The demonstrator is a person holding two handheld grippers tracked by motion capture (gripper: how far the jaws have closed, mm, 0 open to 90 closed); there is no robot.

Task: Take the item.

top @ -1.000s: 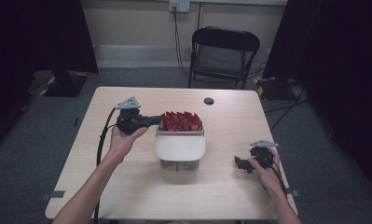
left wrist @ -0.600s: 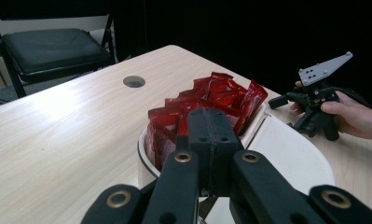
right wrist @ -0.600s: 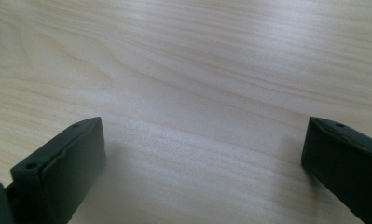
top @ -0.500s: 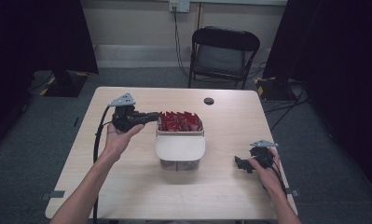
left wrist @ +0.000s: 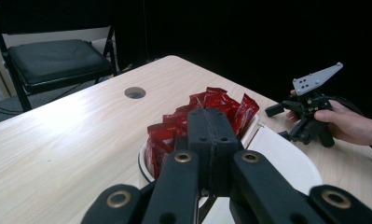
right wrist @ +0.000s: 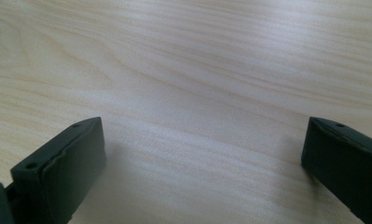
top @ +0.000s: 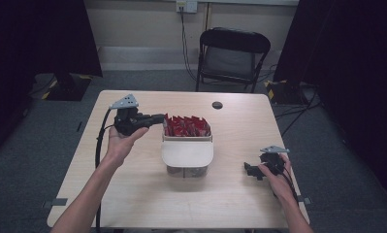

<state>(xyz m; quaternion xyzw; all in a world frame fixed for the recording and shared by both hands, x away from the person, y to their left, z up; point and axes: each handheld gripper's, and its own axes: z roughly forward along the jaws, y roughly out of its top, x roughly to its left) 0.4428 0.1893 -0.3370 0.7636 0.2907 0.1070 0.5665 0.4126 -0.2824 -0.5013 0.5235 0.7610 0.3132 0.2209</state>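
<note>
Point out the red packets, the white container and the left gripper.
red packets [top: 186,126]: high view, on the packet tops standing in the container.
white container [top: 187,153]: high view, on its flat white front flap.
left gripper [top: 158,117]: high view, at the tips of its shut jaws beside the packets.

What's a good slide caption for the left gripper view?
Shut left hand-held gripper pointing at a white tub of red packets on the wooden table.

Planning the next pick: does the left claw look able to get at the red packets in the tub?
Probably yes: the left claw hovers shut right beside the red packets, which stand uncovered in the tub.
</note>
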